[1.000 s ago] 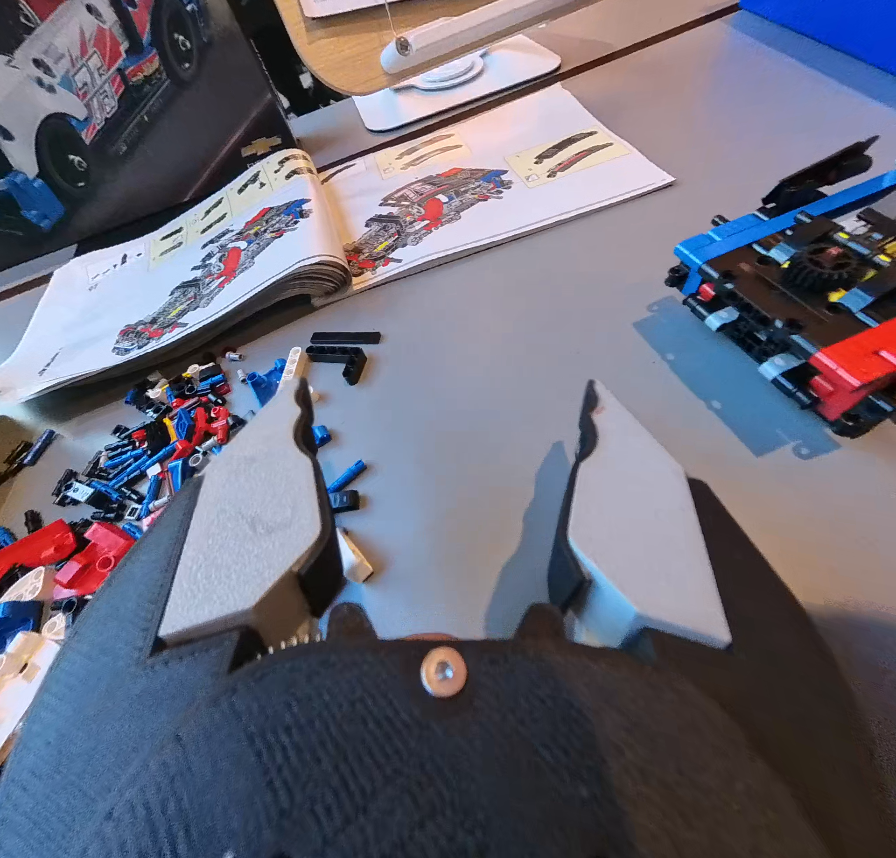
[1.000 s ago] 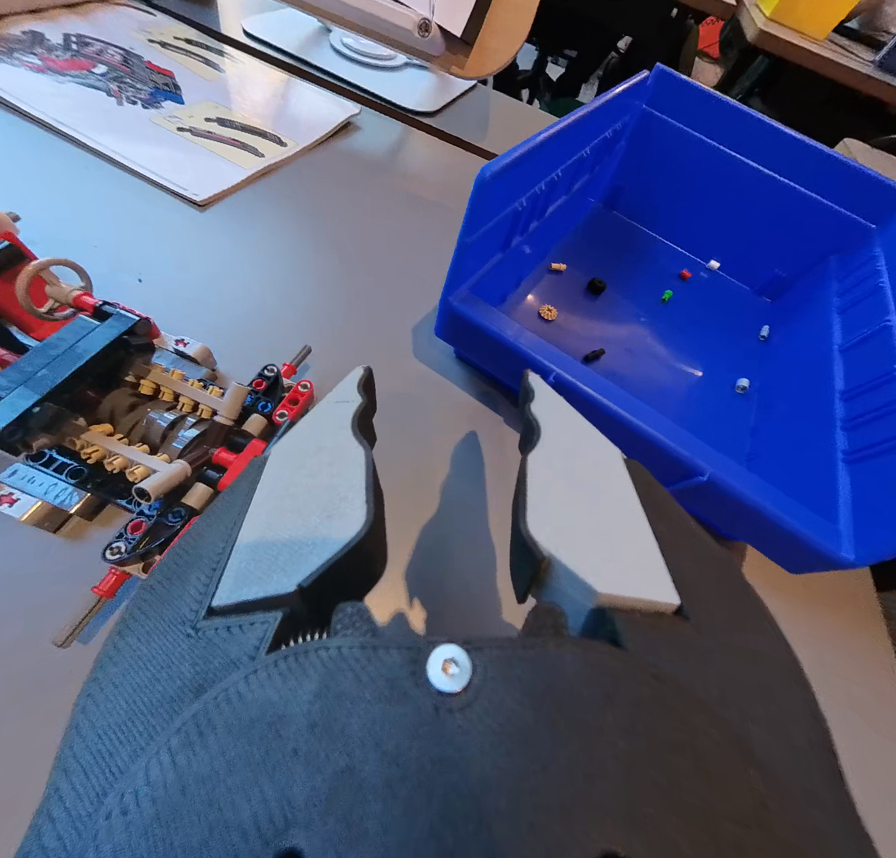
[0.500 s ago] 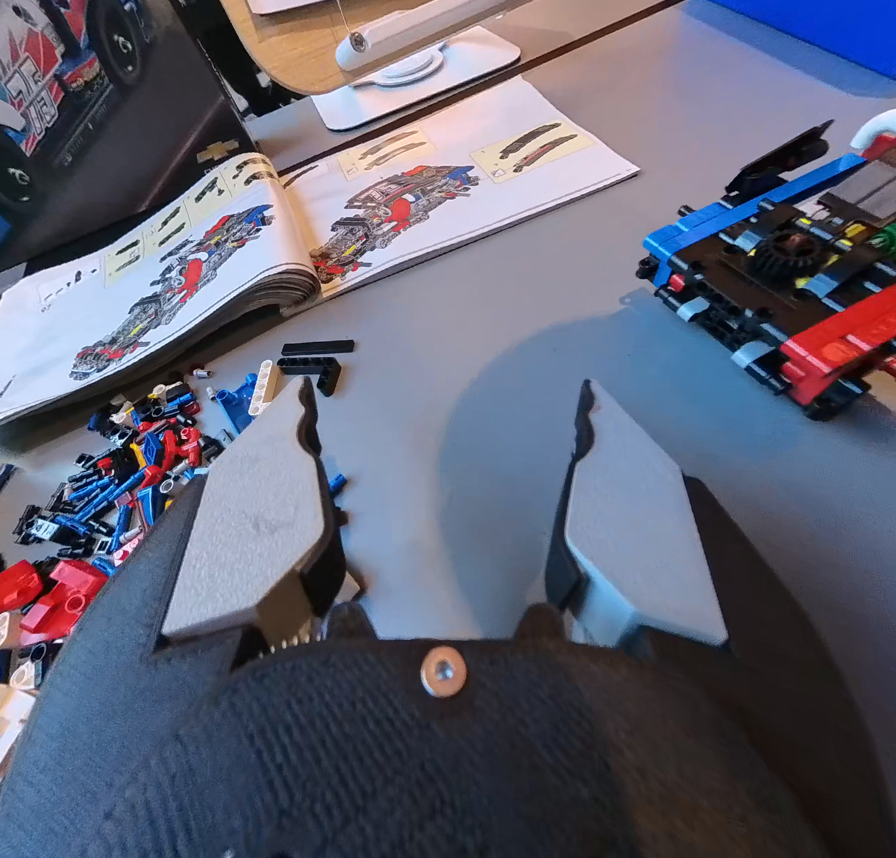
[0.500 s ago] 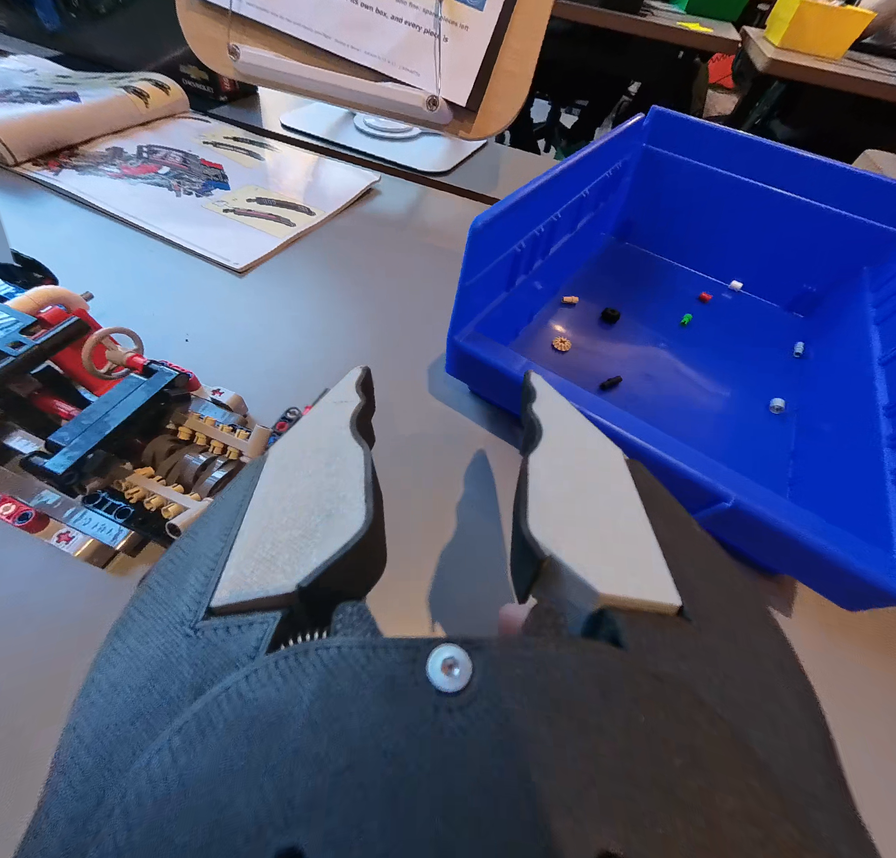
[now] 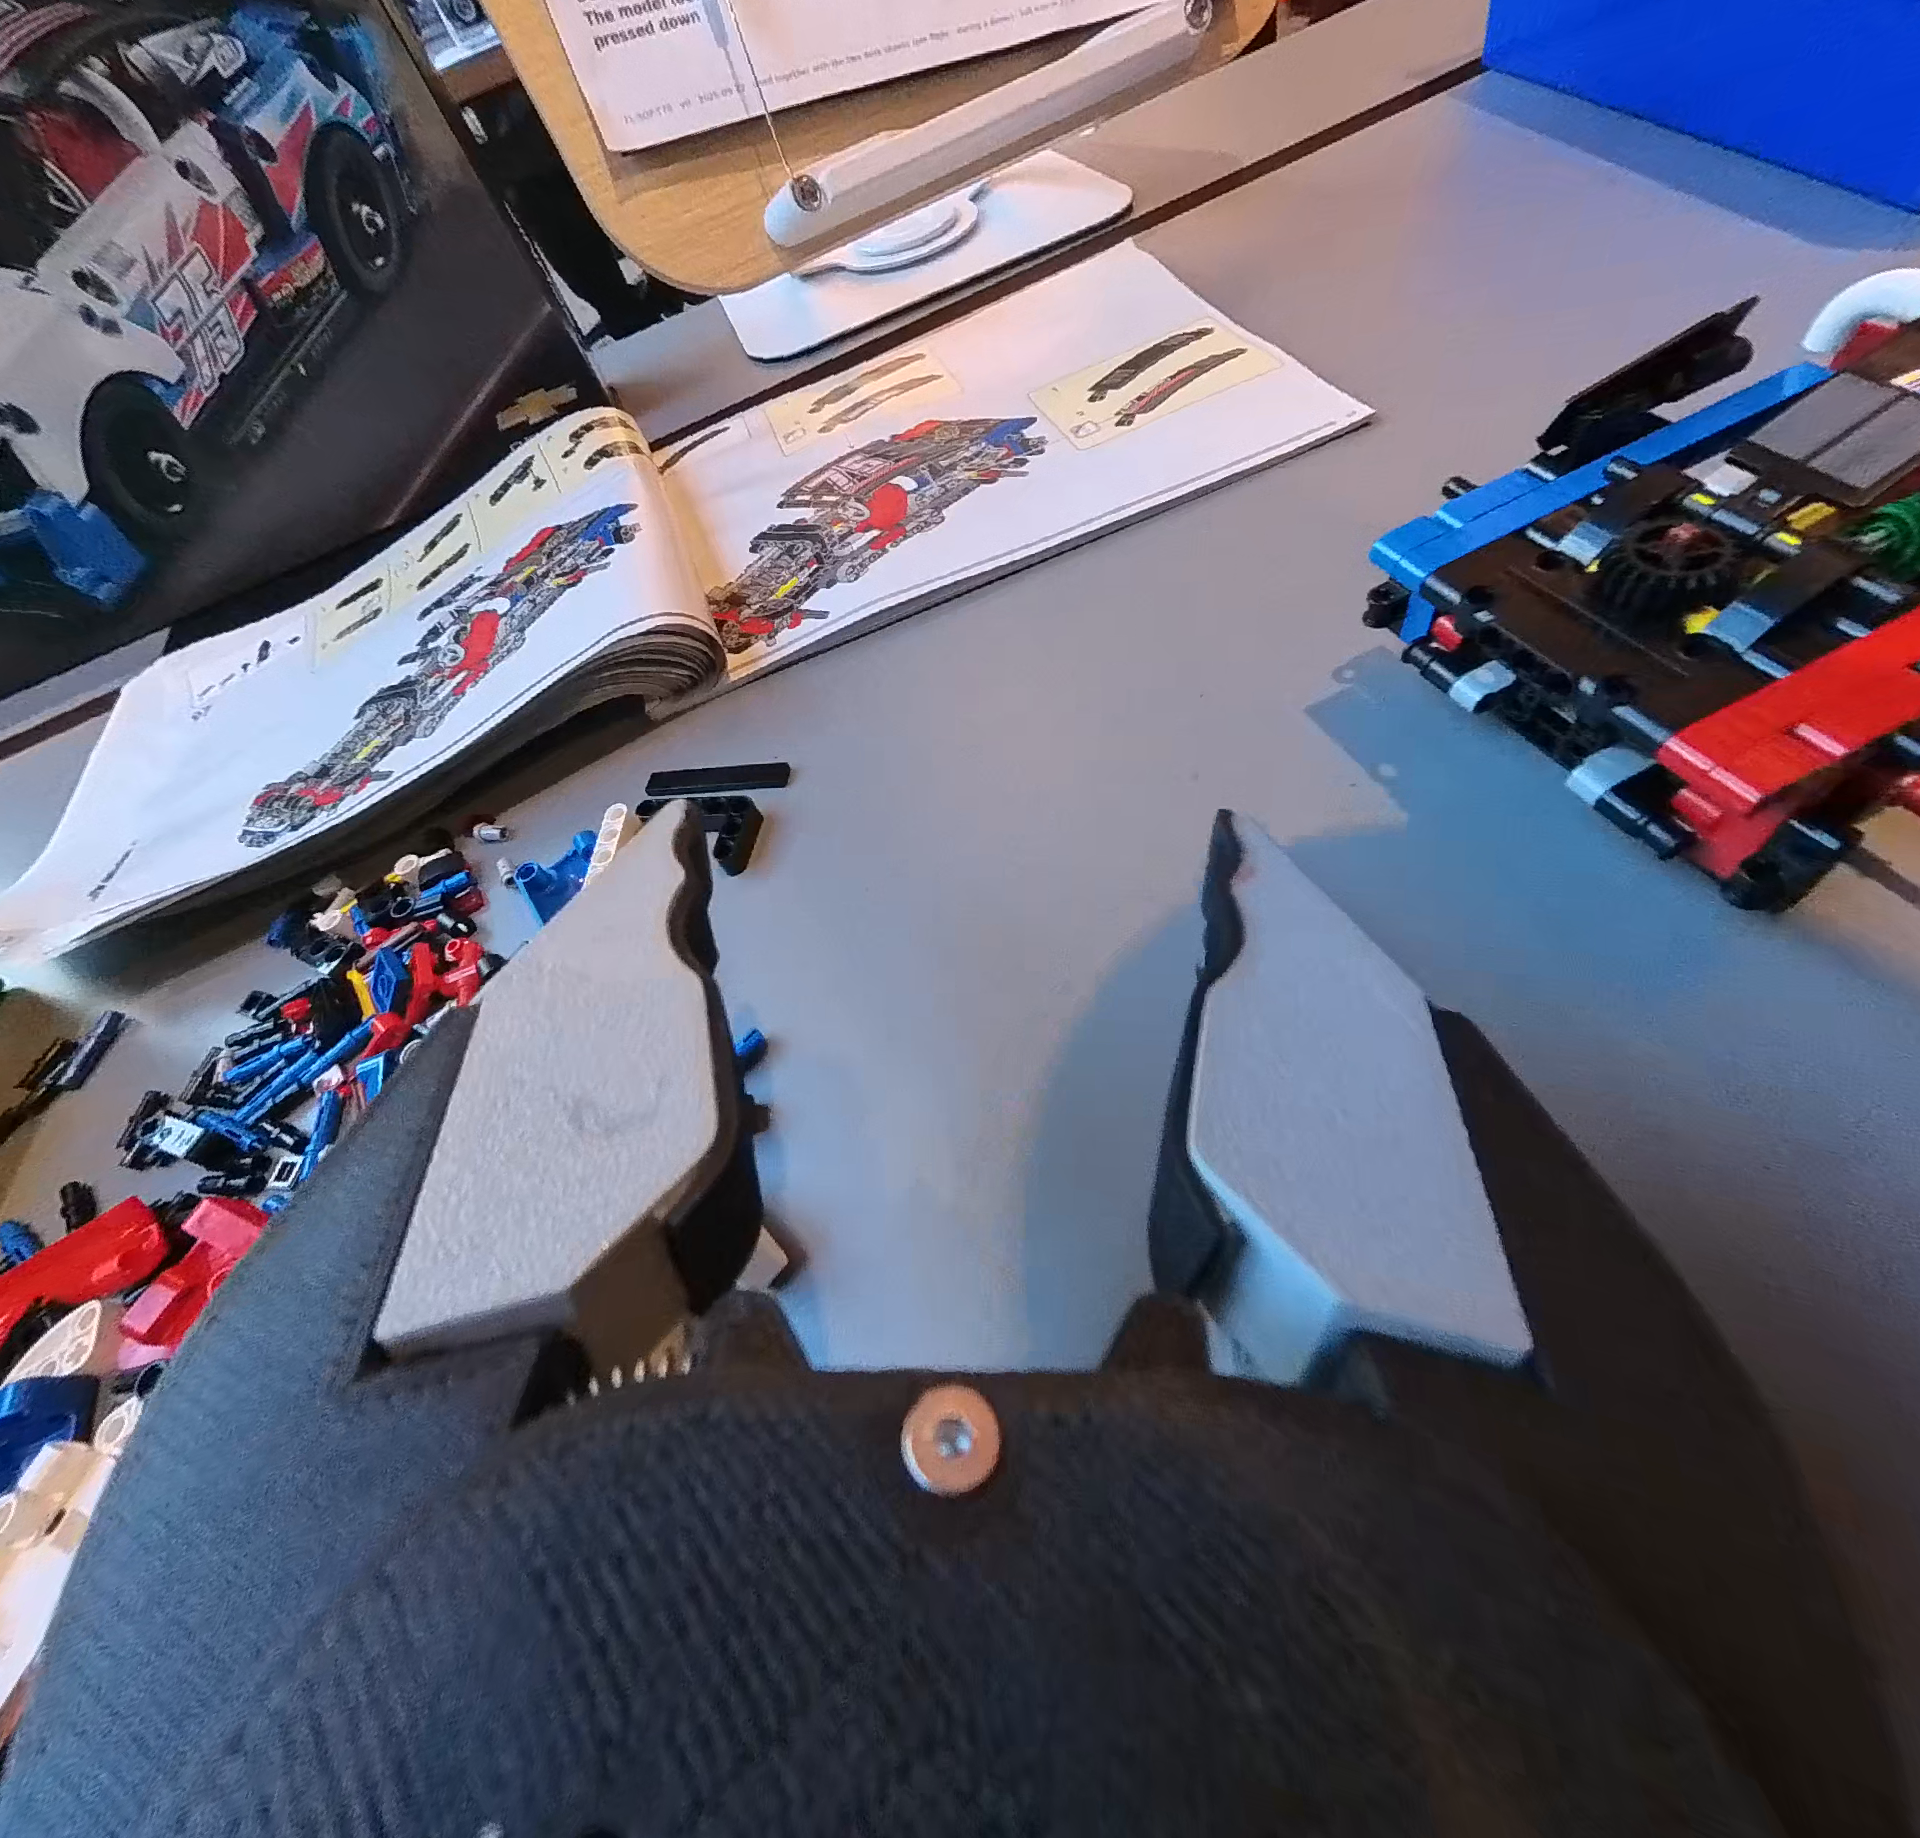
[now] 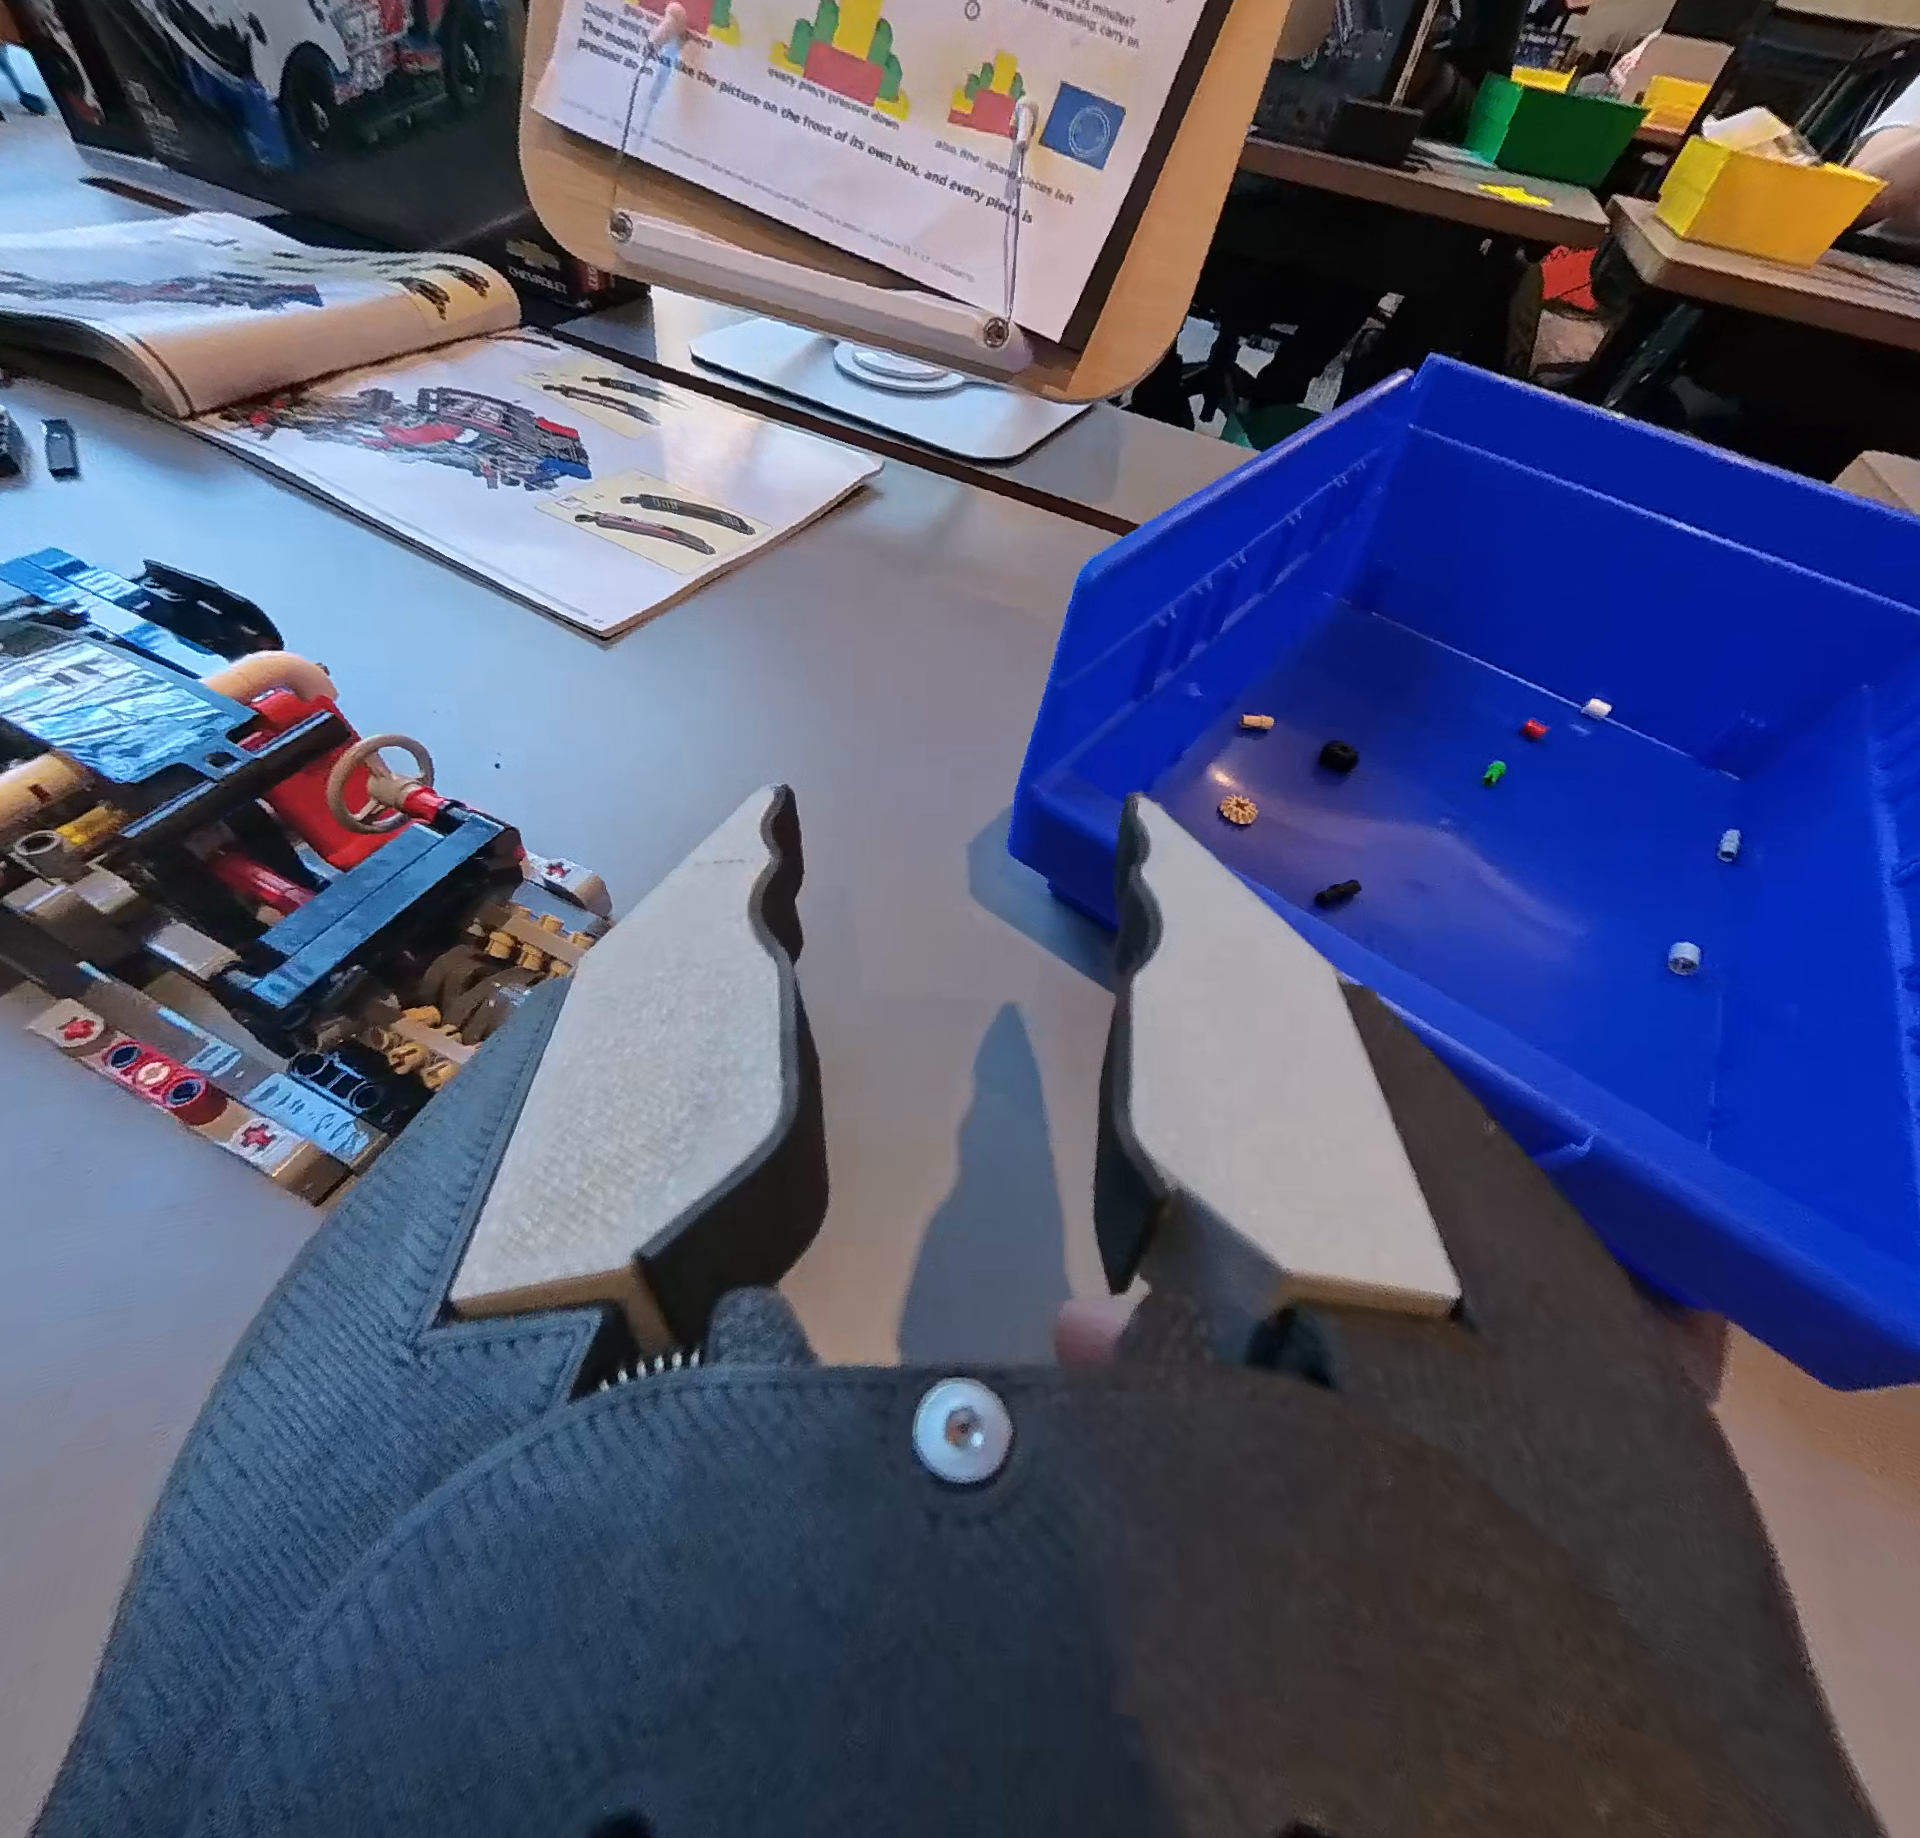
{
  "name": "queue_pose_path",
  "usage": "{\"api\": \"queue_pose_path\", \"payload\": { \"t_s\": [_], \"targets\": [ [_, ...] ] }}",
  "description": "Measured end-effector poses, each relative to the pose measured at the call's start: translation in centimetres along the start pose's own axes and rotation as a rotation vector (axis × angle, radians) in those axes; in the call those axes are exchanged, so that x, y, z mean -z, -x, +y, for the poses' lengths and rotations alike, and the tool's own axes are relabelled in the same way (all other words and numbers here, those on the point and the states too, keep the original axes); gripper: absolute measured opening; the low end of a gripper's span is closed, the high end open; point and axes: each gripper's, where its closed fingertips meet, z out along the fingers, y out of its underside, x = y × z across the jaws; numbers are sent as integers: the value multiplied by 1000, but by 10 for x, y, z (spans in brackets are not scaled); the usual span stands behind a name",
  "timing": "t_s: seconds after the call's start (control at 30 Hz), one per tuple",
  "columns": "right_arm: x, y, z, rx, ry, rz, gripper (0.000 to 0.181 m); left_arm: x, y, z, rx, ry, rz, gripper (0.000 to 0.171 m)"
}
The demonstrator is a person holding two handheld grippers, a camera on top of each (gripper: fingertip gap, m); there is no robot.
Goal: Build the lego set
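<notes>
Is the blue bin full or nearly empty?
Nearly empty: the blue bin holds only a few tiny loose pieces, such as a tan gear, scattered over its bare floor.

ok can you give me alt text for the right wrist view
The right gripper hangs open and empty over a grey table, between a partly built Lego car on its left and a blue plastic bin holding a few tiny loose pieces on its right. Behind lie an open instruction booklet and a wooden stand holding a printed sheet.
</notes>
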Motion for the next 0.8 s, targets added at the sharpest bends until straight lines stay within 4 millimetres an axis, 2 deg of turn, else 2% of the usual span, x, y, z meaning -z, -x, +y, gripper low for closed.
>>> {"api": "queue_pose_path", "payload": {
  "t_s": [0.1, 0.17, 0.23, 0.27, 0.33, 0.4, 0.47, 0.6, 0.7, 0.8],
  "targets": [
    [1, 1, -3, 1, -16, -3, 57, -1, 3, 0, 24, 3, -8, 89],
    [1, 0, -1, -10, -9, -9, 57, -3, 1, -10, 60, -6, 26, 79],
    [1, 2, 0, -26, -2, -24, 58, -10, 4, -38, -17, -53, 67, 75],
    [2, 3, -1, -30, -7, -33, 58, -17, 15, -54, -74, -69, 29, 67],
    [5, 5, -4, -25, -21, -38, 58, -38, 37, -83, -185, -84, -23, 58],
    [9, 4, -5, -20, -33, -35, 56, -66, 55, -94, -269, -14, -13, 57],
    [11, 4, -4, -34, -33, -45, 56, -102, 68, -90, -297, 110, 49, 59],
    [12, 7, -4, -73, -38, -85, 56, -169, 91, -60, -218, 331, 156, 58],
    [11, 8, -2, -66, -32, -92, 56, -198, 112, -40, -183, 409, 146, 58],
    [8, 12, 0, -75, -28, -117, 55, -211, 130, -24, -189, 444, 118, 58]
  ]
}}
